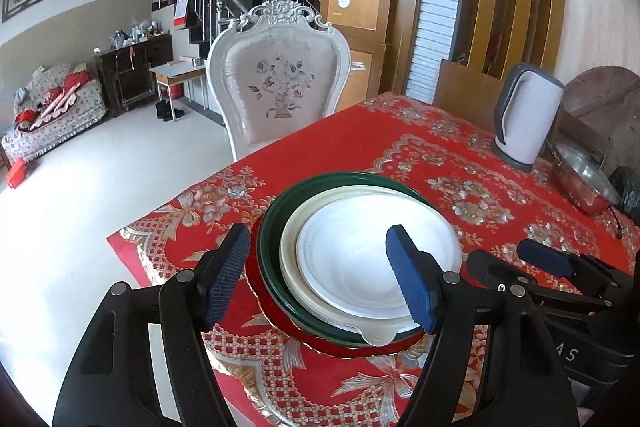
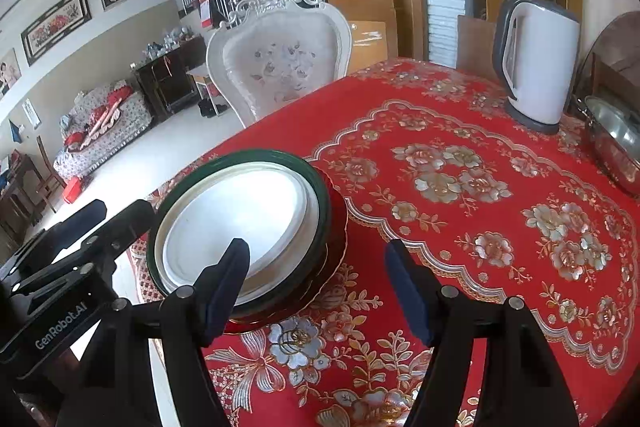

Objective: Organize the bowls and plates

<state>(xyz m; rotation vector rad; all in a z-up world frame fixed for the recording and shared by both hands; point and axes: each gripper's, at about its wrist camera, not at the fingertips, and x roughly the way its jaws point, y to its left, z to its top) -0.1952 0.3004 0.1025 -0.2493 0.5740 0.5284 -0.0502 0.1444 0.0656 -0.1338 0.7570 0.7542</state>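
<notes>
Red floral cloth covers the bench (image 1: 400, 147), on which 1 stack (image 1: 352, 259) is seen near the front edge: a white plate (image 1: 352, 251) on a cream dish (image 1: 292, 267), nested in a green plate (image 1: 272, 227) over a red one (image 1: 280, 323). No other plates or bowls are seen loose on the cloth, so the stacking is judged mostly or wholly done. The left hand-held gripper (image 1: 320, 279) is held wide open over the stack, nothing gripped. The right hand-held gripper (image 2: 316, 287) is likewise open and empty, just beside the stack. A kettle (image 1: 524, 119) and steel pot (image 1: 584, 183) are left at the far side.
</notes>
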